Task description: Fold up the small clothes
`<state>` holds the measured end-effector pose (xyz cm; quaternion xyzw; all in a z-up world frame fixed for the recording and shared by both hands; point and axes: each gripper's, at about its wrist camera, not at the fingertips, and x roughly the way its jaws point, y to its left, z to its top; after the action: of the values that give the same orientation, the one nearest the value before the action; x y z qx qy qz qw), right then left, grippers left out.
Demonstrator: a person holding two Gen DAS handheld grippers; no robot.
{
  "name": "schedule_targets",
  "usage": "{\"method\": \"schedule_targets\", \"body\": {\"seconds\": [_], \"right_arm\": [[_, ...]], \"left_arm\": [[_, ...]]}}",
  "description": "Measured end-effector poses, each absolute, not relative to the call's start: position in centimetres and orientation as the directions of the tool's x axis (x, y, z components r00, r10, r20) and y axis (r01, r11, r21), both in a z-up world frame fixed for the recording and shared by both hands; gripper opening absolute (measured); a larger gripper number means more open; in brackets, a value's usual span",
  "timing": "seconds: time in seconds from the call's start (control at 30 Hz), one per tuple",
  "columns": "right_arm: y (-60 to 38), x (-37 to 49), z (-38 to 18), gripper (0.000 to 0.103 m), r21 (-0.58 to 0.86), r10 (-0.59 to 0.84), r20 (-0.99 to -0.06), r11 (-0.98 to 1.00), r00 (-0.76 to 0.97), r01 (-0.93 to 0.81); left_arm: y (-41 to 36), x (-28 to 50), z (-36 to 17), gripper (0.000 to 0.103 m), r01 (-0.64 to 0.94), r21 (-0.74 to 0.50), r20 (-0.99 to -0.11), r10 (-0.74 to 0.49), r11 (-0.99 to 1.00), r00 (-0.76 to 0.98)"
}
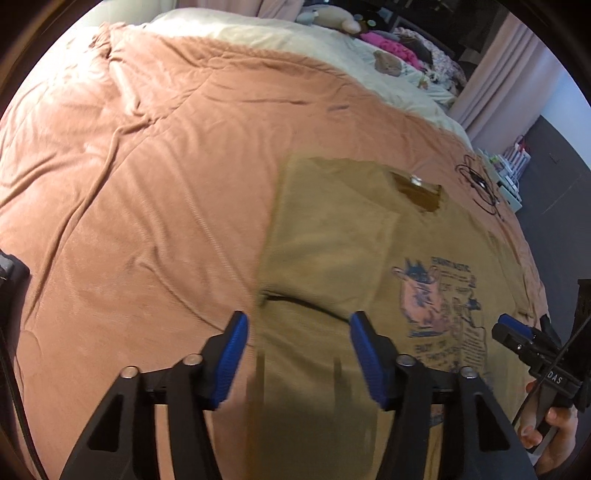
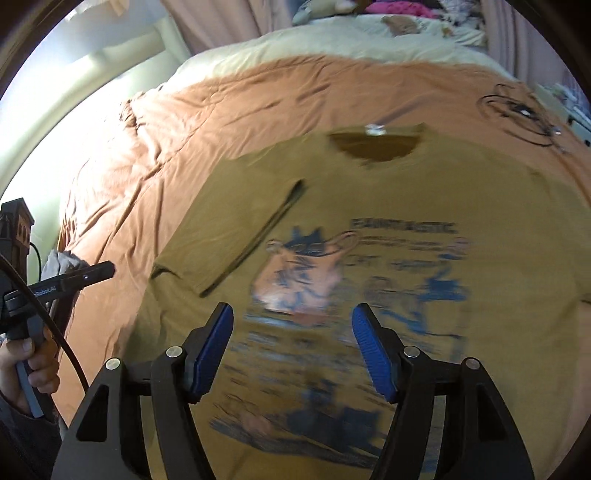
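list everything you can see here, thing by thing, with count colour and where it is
t-shirt: one, tan with a blue and pink print, laid flat on the bed, print up, one sleeve folded in over the body
blanket: one, orange-brown, covering most of the bed
sheet: one, cream, at the far end of the bed
cable: one, black, coiled on the blanket beyond the shirt's collar
pile of clothes: one heap, pink among other colours, at the far end of the bed
curtain: pale pink, beyond the bed
left tool: one, black with blue pads, open above the shirt's edge
right tool: one, black with blue pads, open above the print
hands: two, each gripping a tool handle
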<state>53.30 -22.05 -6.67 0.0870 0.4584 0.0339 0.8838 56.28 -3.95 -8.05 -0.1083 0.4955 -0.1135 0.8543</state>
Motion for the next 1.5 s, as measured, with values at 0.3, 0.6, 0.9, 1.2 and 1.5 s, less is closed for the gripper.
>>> {"method": "schedule_targets", "body": {"seconds": [0.3,0.6,0.9,1.2,1.5], "right_arm": [[-29.0,47.2,-3.6,0.082,0.115,0.008,-0.788,0.984,0.615,0.135],[-32.6,42.4,-1.2,0.084,0.053,-0.066,-0.751,0.986,0.657,0.159],[-37.5,37.7,0.0,0.084,-0.042,-0.195,-0.722,0.97,0.664,0.239],[-42.3,35.3,0.6,0.084,-0.051,-0.25,-0.741,0.946,0.623,0.319],[-47.6,35.0,0.2,0.084,0.016,-0.211,-0.763,0.938,0.61,0.345]], "left_arm": [[-9.6,54.2,-4.7,0.099,0.152,-0.276,-0.781,-0.314,0.949,0.539],[-16.1,52.6,-2.1,0.102,0.226,-0.255,-0.759,-0.339,0.94,0.556],[-24.2,51.8,-0.8,0.102,0.346,-0.227,-0.748,-0.39,0.91,0.536],[-31.8,52.6,-1.0,0.102,0.416,-0.236,-0.754,-0.436,0.878,0.492],[-39.3,54.0,-2.8,0.102,0.499,-0.243,-0.767,-0.48,0.832,0.426]]}}
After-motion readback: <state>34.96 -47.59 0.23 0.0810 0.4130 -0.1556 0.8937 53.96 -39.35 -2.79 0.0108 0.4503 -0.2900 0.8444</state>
